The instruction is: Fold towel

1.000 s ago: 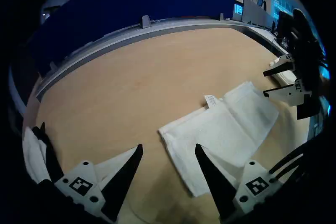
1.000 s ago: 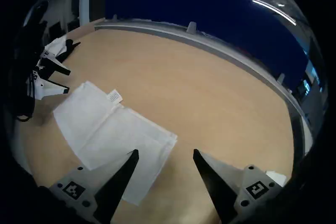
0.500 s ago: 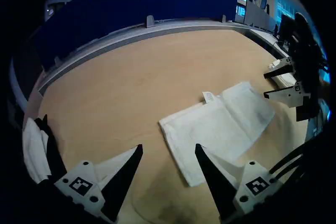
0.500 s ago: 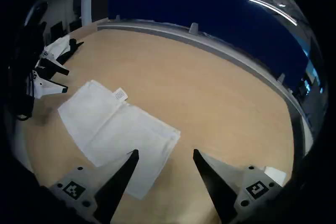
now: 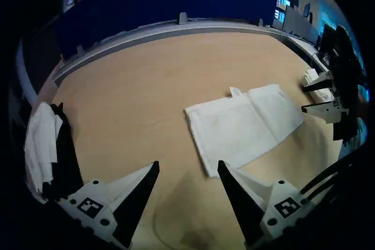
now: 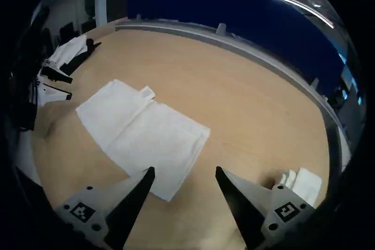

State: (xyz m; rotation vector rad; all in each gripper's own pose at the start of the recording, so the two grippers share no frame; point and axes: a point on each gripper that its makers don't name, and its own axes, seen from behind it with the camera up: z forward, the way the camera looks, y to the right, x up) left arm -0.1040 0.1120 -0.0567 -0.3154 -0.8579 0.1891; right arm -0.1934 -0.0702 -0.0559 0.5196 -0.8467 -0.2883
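Observation:
A white towel lies flat on the wooden table, folded into a long rectangle with a small tag at its far edge. In the left gripper view my left gripper hovers open just short of the towel's near corner, holding nothing. That view also has the right gripper at the towel's far right end. In the right gripper view the towel spreads ahead and to the left of my open, empty right gripper, and the left gripper is beyond the towel's left end.
A pile of white and black cloth lies at the table's left side, seen far off as cloth in the right gripper view. Folded white towels sit near the right gripper. A blue partition with a grey rail backs the table.
Both grippers have drawn back and up from the towel, which now sits farther ahead in each view. Both stay open. The towel lies unmoved on the table.

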